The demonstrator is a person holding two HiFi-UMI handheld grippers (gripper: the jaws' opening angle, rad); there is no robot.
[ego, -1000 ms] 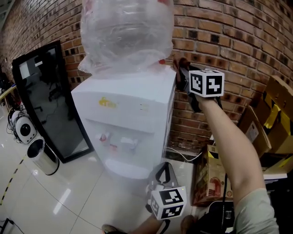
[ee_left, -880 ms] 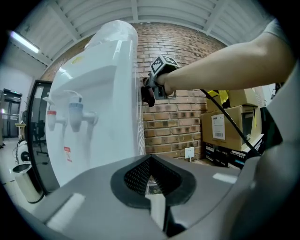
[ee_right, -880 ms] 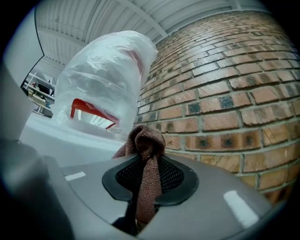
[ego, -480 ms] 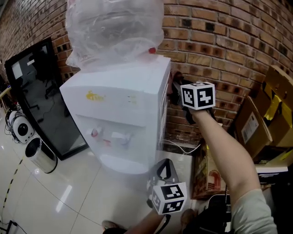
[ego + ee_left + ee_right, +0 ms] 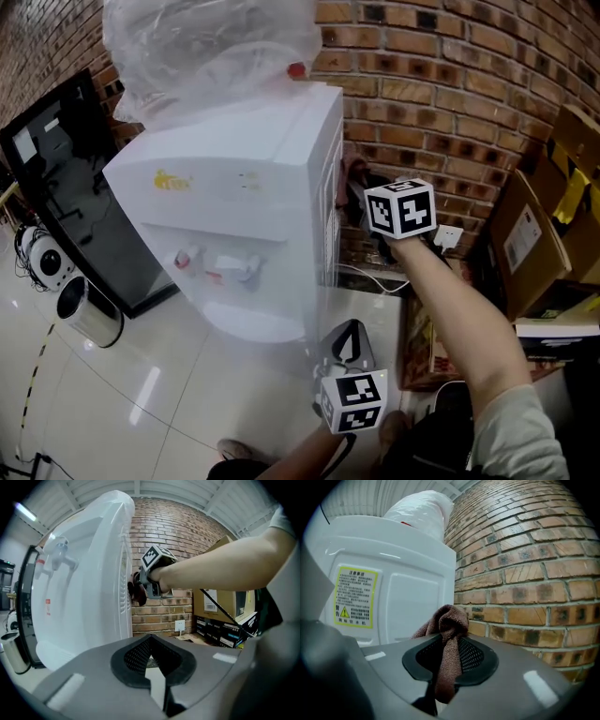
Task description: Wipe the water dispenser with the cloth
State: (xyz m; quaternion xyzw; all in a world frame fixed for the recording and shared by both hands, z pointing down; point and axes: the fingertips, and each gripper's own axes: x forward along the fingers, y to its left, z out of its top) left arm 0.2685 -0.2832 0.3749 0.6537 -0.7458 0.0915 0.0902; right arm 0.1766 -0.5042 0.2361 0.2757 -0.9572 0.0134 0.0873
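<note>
The white water dispenser (image 5: 234, 206) carries a plastic-wrapped bottle (image 5: 202, 47) and stands against the brick wall. My right gripper (image 5: 369, 200) is shut on a brown cloth (image 5: 354, 176), which lies against the dispenser's right side at about mid height. In the right gripper view the cloth (image 5: 451, 620) bunches out of the closed jaws of the right gripper (image 5: 450, 641), close to the dispenser's panel (image 5: 408, 602) with its yellow label (image 5: 355, 598). My left gripper (image 5: 349, 337) hangs low in front, shut and empty; the left gripper (image 5: 150, 639) looks at the dispenser (image 5: 79, 597) and the cloth (image 5: 137, 590).
A black glass panel (image 5: 47, 197) leans on the wall left of the dispenser, with a steel bin (image 5: 86, 319) before it. Cardboard boxes (image 5: 534, 234) are stacked at the right. A wall socket (image 5: 448, 236) and a cable sit low behind the dispenser. The brick wall (image 5: 525, 573) is close on the right.
My right gripper has slid the cloth down the dispenser's right side, from near the top corner to about mid height. The left gripper stays low in front.
</note>
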